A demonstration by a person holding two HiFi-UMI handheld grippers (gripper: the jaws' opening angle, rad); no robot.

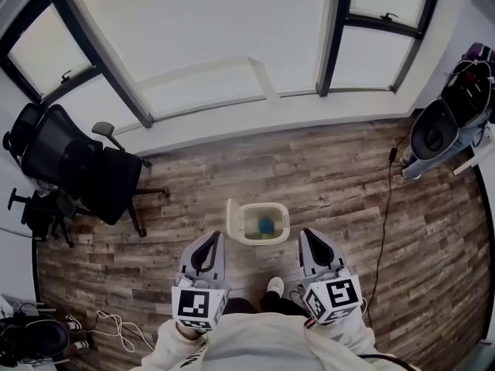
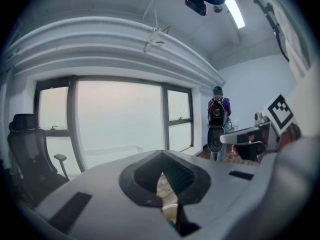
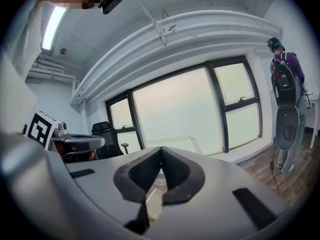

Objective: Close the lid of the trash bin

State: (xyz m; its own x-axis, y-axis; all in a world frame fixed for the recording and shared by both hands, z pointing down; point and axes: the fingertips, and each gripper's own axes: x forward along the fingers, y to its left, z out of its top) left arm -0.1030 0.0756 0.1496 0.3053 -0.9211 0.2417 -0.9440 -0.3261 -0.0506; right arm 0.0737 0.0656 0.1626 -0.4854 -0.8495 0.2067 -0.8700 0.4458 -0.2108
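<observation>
A small cream trash bin [image 1: 272,234] stands on the wooden floor in the head view, its lid [image 1: 232,221] swung up at its left side and something blue inside. My left gripper [image 1: 216,236] hangs just left of the bin and my right gripper [image 1: 306,233] just right of it, both above the floor and apart from the bin. Each has its jaws closed tip to tip with nothing held. In the left gripper view the left gripper [image 2: 162,154] points toward the windows. A cream part of the bin [image 3: 154,204] shows below the right gripper [image 3: 161,149].
A black office chair [image 1: 85,168] stands at the left by the windows. At the right is a grey and black device [image 1: 437,134] with a cable [image 1: 384,222] trailing over the floor. A person with a backpack [image 3: 285,79] stands there. More cables [image 1: 116,327] lie lower left.
</observation>
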